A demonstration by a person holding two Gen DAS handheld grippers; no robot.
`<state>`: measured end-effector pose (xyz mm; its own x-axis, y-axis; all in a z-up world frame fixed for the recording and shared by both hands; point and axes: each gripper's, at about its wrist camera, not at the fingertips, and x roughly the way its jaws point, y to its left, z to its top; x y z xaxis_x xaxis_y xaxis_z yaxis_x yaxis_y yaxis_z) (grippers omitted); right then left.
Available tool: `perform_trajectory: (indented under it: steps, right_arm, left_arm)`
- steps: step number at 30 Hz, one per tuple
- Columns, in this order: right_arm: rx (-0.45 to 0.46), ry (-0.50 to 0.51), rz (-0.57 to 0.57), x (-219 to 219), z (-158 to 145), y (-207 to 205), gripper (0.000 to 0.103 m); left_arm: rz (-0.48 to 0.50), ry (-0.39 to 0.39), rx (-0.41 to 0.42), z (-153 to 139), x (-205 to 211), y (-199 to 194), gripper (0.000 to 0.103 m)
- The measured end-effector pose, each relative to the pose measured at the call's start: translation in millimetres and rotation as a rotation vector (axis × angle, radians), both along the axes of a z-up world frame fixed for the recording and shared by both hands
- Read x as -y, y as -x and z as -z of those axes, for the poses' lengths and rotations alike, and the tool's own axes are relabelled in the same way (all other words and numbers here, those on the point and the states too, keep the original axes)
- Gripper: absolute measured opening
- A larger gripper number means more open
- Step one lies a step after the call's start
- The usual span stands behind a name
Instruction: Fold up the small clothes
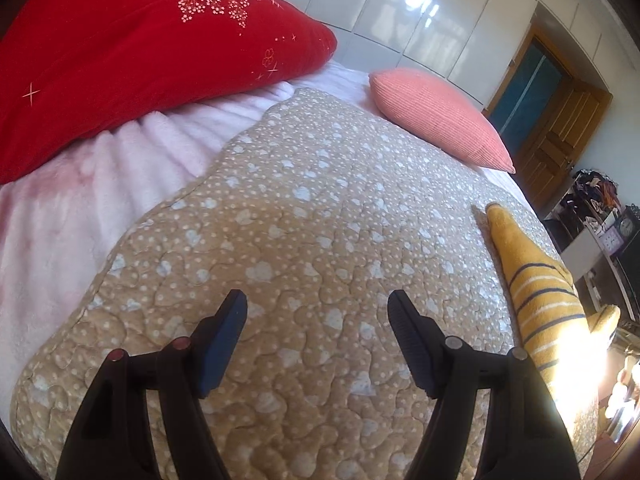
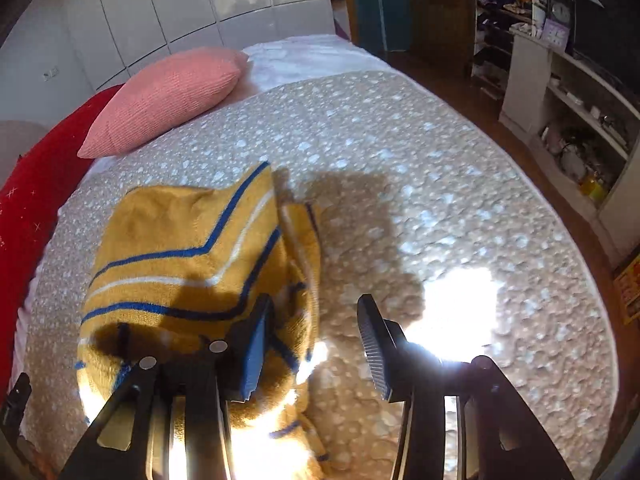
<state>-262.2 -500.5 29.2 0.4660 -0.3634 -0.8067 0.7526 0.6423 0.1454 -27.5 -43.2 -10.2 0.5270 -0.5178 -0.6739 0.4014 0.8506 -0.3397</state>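
Note:
A small yellow knitted garment with blue and white stripes (image 2: 192, 264) lies bunched on the tan spotted quilt (image 2: 420, 184). In the left wrist view the garment (image 1: 536, 288) lies at the far right, with the quilt (image 1: 304, 208) beneath it. My right gripper (image 2: 314, 344) is open and empty, hovering just above the garment's right edge, its left finger over the cloth. My left gripper (image 1: 318, 328) is open and empty above bare quilt, well left of the garment.
A red flowered pillow (image 1: 132, 52) and a pink fleece blanket (image 1: 120, 152) lie at the bed's head. A pink ribbed cushion (image 1: 436, 116) lies beyond the quilt, also in the right wrist view (image 2: 172, 96). White shelves (image 2: 568, 92) and a wooden door (image 1: 560, 128) stand beside the bed.

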Motion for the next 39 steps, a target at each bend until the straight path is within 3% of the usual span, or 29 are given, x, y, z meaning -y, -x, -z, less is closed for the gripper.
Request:
perform_trajectory:
  steps: [4,8,9,11,13,15,18,19,20,24,27,29,31,35,39]
  right_arm:
    - [0.096,0.071,-0.045,-13,-47,10,0.047]
    - [0.134,0.091,-0.199,-47,-64,-26,0.047]
    - [0.125,0.082,-0.246,-57,-59,-36,0.046]
    - [0.061,0.087,-0.289,-70,-41,-50,0.03]
    - [-0.069,0.118,-0.258,-76,-17,-50,0.023]
    - [-0.151,0.078,-0.198,-69,14,-28,0.022]
    - [-0.108,-0.028,-0.143,-60,40,22,0.022]
    - [-0.098,-0.037,-0.123,-58,43,34,0.026]
    - [-0.098,-0.041,-0.102,-56,46,44,0.04]
    - [0.042,-0.148,-0.077,-43,45,71,0.042]
    - [0.164,-0.148,-0.065,-35,24,88,0.048]
    - [0.249,-0.14,-0.062,-27,11,97,0.075]
    - [0.309,-0.133,-0.068,-14,5,97,0.088]
    - [0.336,-0.23,-0.121,26,21,64,0.091]
    - [0.365,-0.412,-0.126,50,57,23,0.087]
  left_arm:
    - [0.007,0.013,-0.016,1,4,-2,0.072]
    - [0.019,-0.014,-0.022,5,8,1,0.072]
    - [0.019,-0.019,-0.022,6,9,1,0.072]
    - [0.016,-0.026,-0.024,7,8,0,0.072]
    - [0.016,-0.024,-0.033,8,7,-1,0.072]
    - [0.023,-0.016,-0.041,8,7,-2,0.072]
    - [0.034,-0.009,-0.044,7,10,-1,0.072]
    - [0.04,-0.009,-0.044,7,12,0,0.072]
    - [0.046,-0.013,-0.042,7,15,1,0.072]
    - [0.102,-0.013,-0.043,9,27,13,0.072]
    - [0.186,0.027,-0.079,7,39,24,0.075]
    - [0.269,0.081,-0.12,2,59,31,0.082]
    - [0.353,0.105,-0.152,-4,87,37,0.082]
    - [0.552,0.125,-0.232,-8,174,42,0.09]
    - [0.652,0.07,-0.351,17,249,44,0.09]
